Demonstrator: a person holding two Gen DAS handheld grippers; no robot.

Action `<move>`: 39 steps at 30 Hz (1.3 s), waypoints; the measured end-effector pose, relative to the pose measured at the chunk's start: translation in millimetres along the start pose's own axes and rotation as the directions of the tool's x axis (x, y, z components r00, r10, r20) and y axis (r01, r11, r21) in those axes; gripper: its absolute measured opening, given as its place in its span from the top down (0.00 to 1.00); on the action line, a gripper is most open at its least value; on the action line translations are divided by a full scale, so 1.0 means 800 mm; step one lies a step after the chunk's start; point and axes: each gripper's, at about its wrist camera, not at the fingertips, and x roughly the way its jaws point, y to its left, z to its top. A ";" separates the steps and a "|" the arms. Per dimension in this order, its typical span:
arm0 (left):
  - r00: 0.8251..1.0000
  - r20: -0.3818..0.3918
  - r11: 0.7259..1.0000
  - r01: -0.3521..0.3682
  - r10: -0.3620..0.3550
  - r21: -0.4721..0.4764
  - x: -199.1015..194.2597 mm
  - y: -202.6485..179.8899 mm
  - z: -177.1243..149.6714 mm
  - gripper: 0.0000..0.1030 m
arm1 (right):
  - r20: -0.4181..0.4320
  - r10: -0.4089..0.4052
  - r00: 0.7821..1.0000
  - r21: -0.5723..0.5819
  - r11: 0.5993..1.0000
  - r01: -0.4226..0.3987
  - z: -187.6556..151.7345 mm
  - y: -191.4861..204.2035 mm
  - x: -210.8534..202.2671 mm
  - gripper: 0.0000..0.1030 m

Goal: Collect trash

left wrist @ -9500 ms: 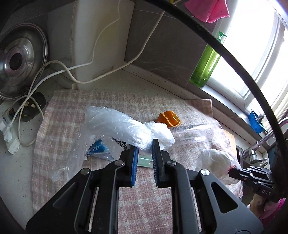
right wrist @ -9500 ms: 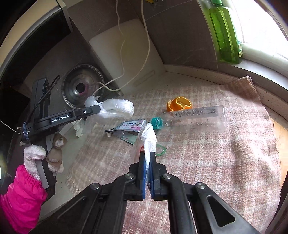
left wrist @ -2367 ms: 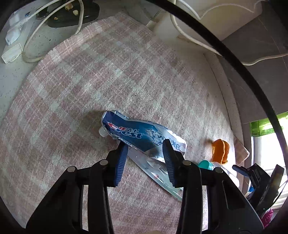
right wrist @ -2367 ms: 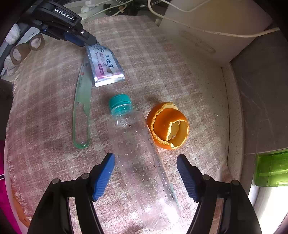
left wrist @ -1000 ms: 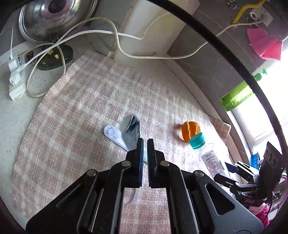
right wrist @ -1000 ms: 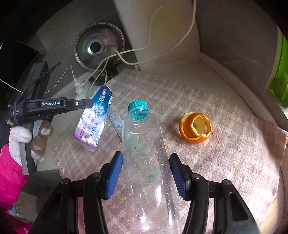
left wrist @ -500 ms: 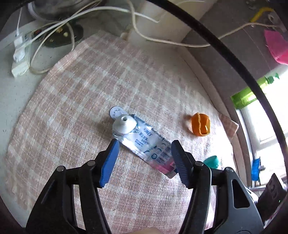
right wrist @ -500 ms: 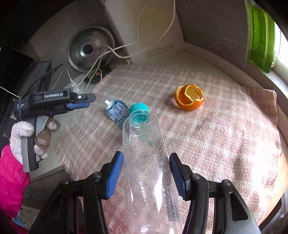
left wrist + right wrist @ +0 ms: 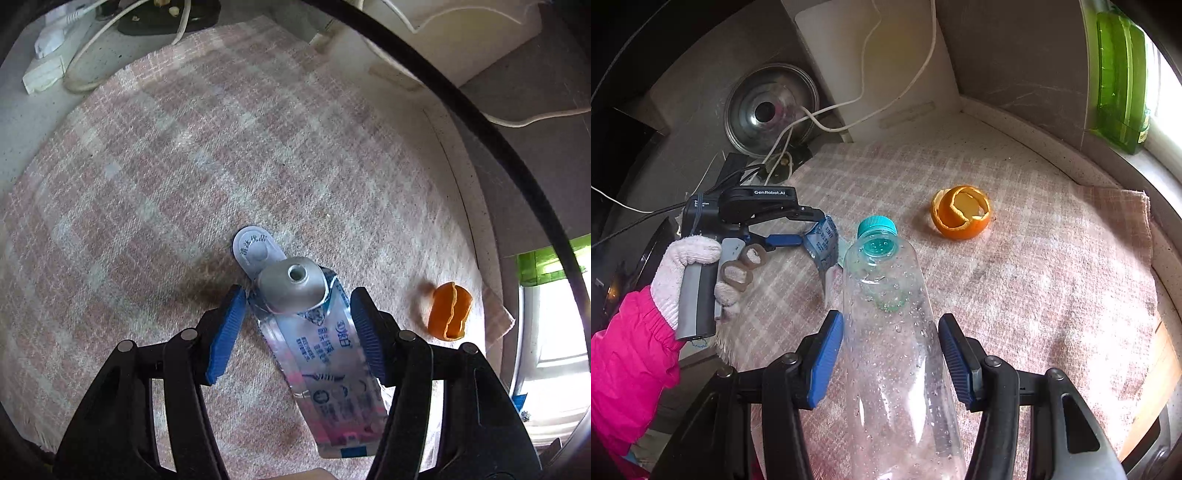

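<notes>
The flattened toothpaste tube (image 9: 317, 343), dropped back onto the cloth (image 9: 155, 155), lies between the closing left gripper (image 9: 295, 328), while the right gripper (image 9: 891, 354) clasps the empty clear bottle (image 9: 890, 325).

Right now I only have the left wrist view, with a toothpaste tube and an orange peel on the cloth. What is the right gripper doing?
Observer: The right gripper is shut on a clear plastic bottle, whose teal cap points away from it.
Operator: Anything behind the cloth I can't see?
Observer: A steel pot lid stands against the wall, at the back left in the right wrist view.
Operator: Is the peel clear of that bottle?
Observer: Yes, the orange peel sits apart from it, beyond the cap and to its right.
</notes>
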 end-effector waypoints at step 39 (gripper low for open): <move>0.996 -0.039 0.973 -0.071 0.081 0.220 0.016 -0.051 0.018 0.38 | -0.003 -0.012 1.000 0.054 0.998 0.012 0.005 -0.039 0.015 0.46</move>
